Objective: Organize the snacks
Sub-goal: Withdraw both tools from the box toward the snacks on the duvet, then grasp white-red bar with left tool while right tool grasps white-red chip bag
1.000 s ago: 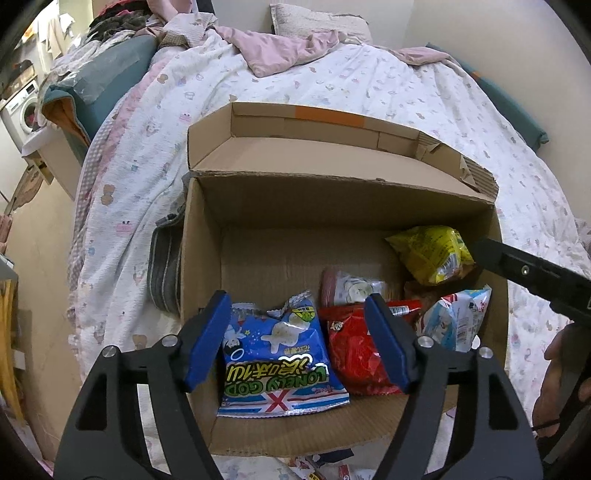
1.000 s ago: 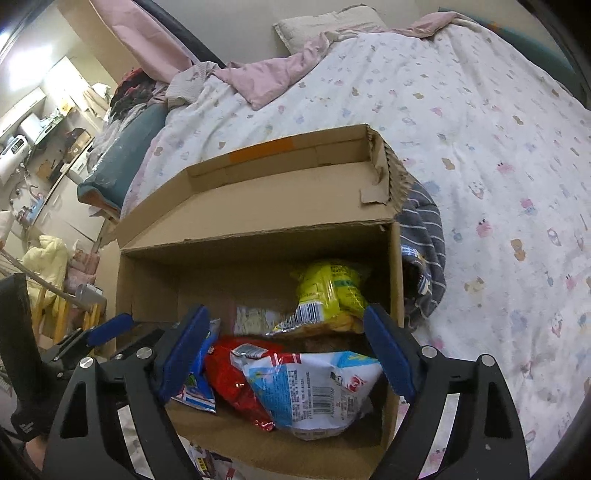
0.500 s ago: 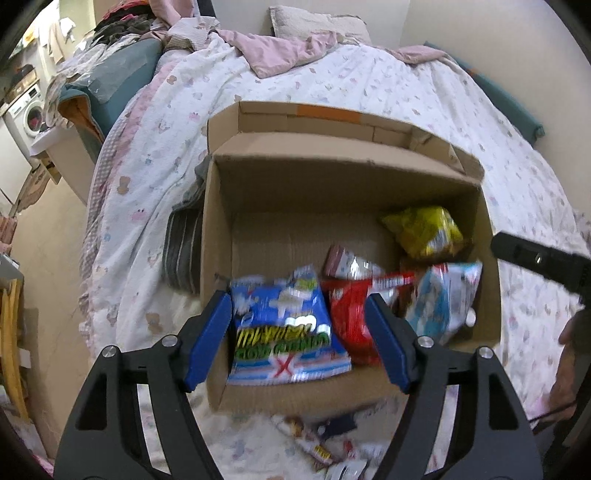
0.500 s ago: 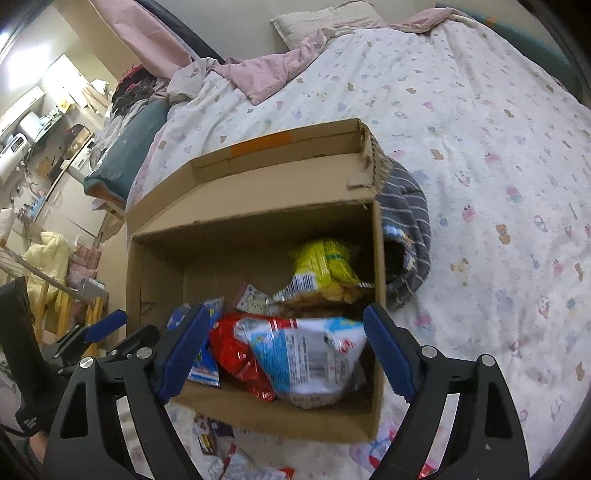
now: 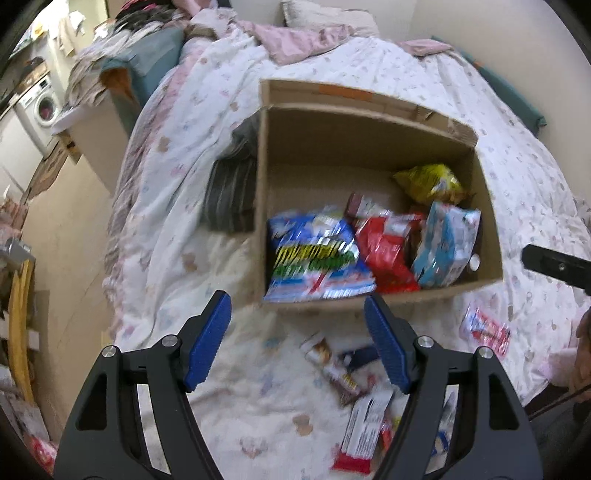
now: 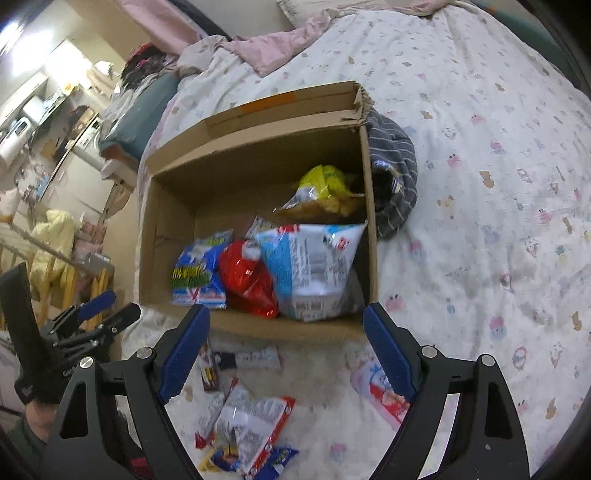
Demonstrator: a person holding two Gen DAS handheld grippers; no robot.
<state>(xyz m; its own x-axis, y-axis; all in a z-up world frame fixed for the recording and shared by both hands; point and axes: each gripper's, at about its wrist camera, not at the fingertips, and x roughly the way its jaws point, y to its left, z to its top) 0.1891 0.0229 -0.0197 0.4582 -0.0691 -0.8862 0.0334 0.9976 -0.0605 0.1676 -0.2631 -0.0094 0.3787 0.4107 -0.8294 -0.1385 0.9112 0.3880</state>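
Observation:
An open cardboard box (image 5: 258, 184) (image 6: 146, 240) stands on the bed. In it lie a blue snack bag (image 5: 314, 254) (image 6: 199, 271), a red bag (image 5: 384, 251) (image 6: 247, 280), a light-blue and white bag (image 5: 447, 247) (image 6: 310, 266) and a yellow bag (image 5: 428, 182) (image 6: 325, 181). Several loose snack packets (image 5: 365, 424) (image 6: 251, 417) lie on the bedding in front of the box. My left gripper (image 5: 297, 343) is open and empty, above the bedding before the box. My right gripper (image 6: 286, 343) is open and empty, also in front of the box.
A grey striped cloth (image 5: 229, 192) (image 6: 395, 166) lies under and beside the box. A pink and red packet (image 5: 485, 328) (image 6: 380, 391) lies to the right on the bedding. The bed's left edge drops to the floor (image 5: 66, 229). Pillows and pink blanket (image 5: 306, 33) lie at the far end.
Both grippers have pulled back and up from the box. The box now sits farther away, and the loose packets on the bedding in front of it have come into view.

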